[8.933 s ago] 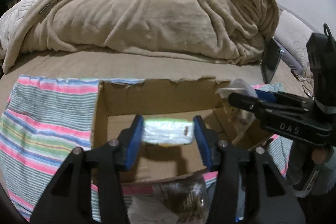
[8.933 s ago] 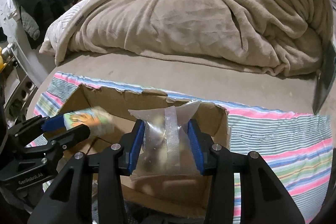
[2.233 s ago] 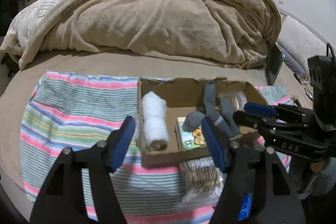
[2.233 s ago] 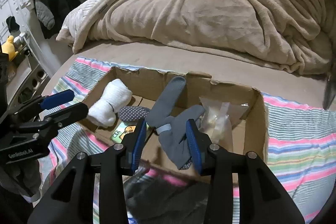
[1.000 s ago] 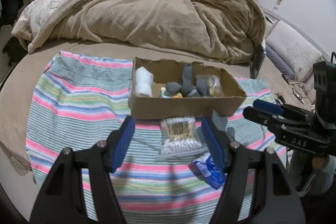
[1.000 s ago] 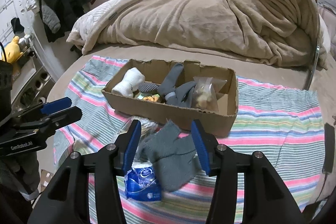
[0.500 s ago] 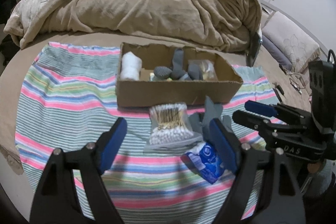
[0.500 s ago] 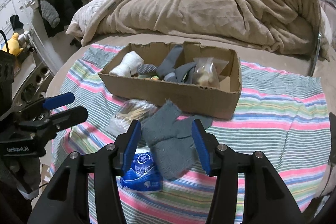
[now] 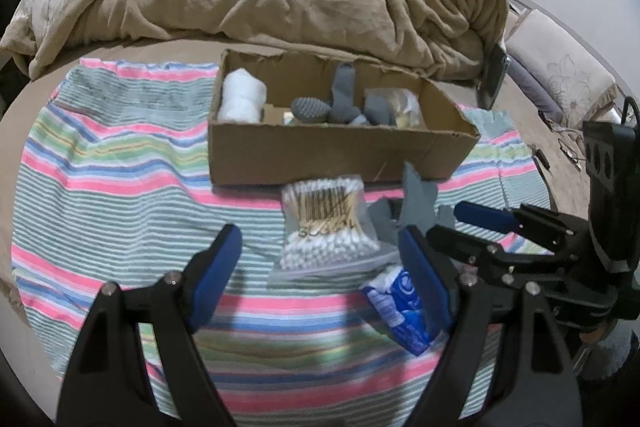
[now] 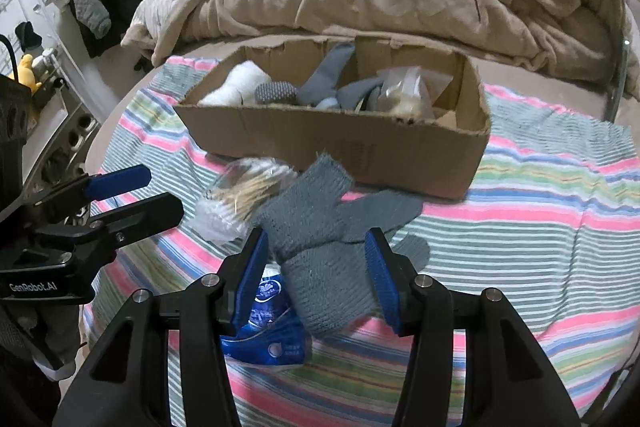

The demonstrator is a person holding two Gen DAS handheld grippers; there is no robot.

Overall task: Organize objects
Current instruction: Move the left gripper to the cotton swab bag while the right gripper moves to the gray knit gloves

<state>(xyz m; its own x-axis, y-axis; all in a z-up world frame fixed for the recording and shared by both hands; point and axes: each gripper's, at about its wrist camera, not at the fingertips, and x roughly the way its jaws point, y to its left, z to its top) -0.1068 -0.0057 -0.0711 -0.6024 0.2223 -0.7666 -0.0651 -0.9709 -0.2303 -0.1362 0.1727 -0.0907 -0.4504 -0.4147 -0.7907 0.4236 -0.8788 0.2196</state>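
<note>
Left tongs (image 10: 128,195) (lettered "GenRobot.AI") beside swabs (image 10: 240,195)

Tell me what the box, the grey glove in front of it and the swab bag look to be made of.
Box: corrugated cardboard by the look, matte brown with a torn, ragged rim.
Grey glove: knitted yarn, probably wool or acrylic; ribbed stitches and a fuzzy edge show.
Swab bag: thin clear plastic film, glossy and crinkled, with the sticks visible through it.

dim, even indoor light, soft shadows, slight motion blur, strong fisheye bending with dark corners.
</note>
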